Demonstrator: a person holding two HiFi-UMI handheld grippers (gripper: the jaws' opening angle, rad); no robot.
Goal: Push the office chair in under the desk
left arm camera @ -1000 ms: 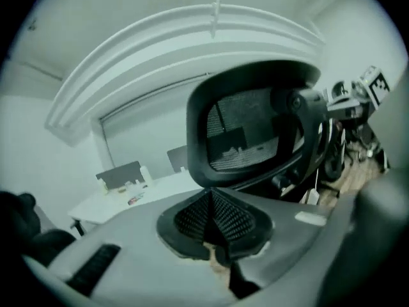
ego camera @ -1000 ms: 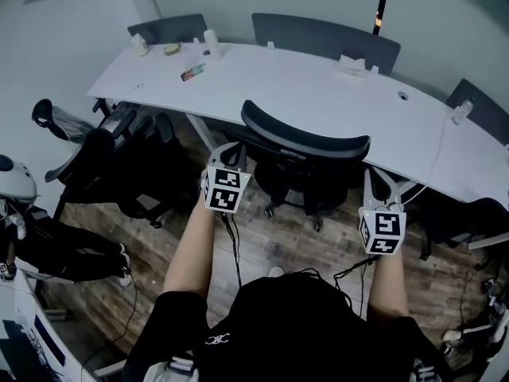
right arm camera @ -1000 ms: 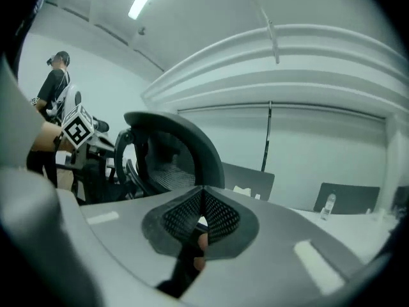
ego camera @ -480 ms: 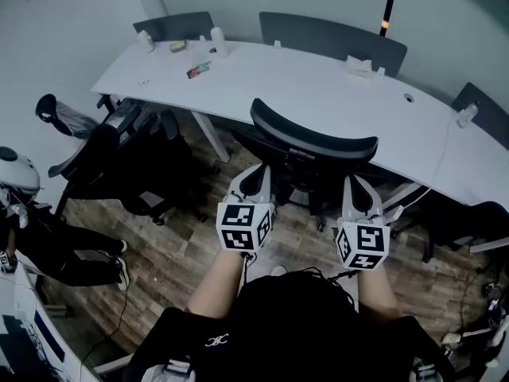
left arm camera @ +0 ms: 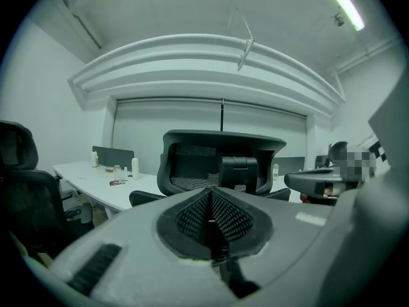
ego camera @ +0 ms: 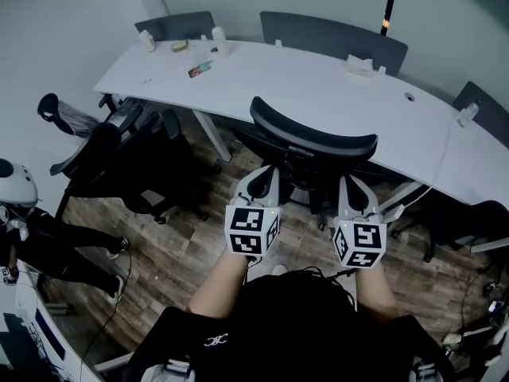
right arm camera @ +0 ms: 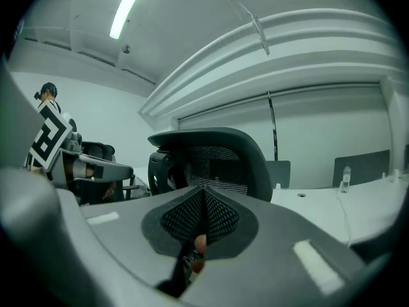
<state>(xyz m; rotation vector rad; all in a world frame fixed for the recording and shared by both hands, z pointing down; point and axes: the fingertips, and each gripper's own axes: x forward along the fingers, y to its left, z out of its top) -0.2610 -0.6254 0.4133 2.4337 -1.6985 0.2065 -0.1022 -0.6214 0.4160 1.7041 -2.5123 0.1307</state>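
Observation:
The black office chair [ego camera: 312, 140] stands at the white desk [ego camera: 334, 94], its curved back at the desk's near edge and its seat partly beneath the top. My left gripper [ego camera: 265, 175] and right gripper [ego camera: 348, 183] hover side by side just behind the chair back, a little apart from it. Both are shut with nothing between the jaws. In the left gripper view the mesh chair back [left arm camera: 220, 165] rises straight ahead beyond my shut left gripper [left arm camera: 209, 219]. The right gripper view shows the chair back [right arm camera: 214, 162] ahead of my shut right gripper [right arm camera: 203, 213].
Other black chairs [ego camera: 119, 161] crowd the floor at the left, and one more [ego camera: 469, 221] sits under the desk's right end. Small items [ego camera: 199, 68] lie on the desk's far left corner. Grey panels [ego camera: 330, 37] stand behind the desk. A person [ego camera: 56, 249] is at the left edge.
Both grippers have drawn back from the sides of the chair back toward me and closer together. The left one moved right and nearer. The chair looks unmoved.

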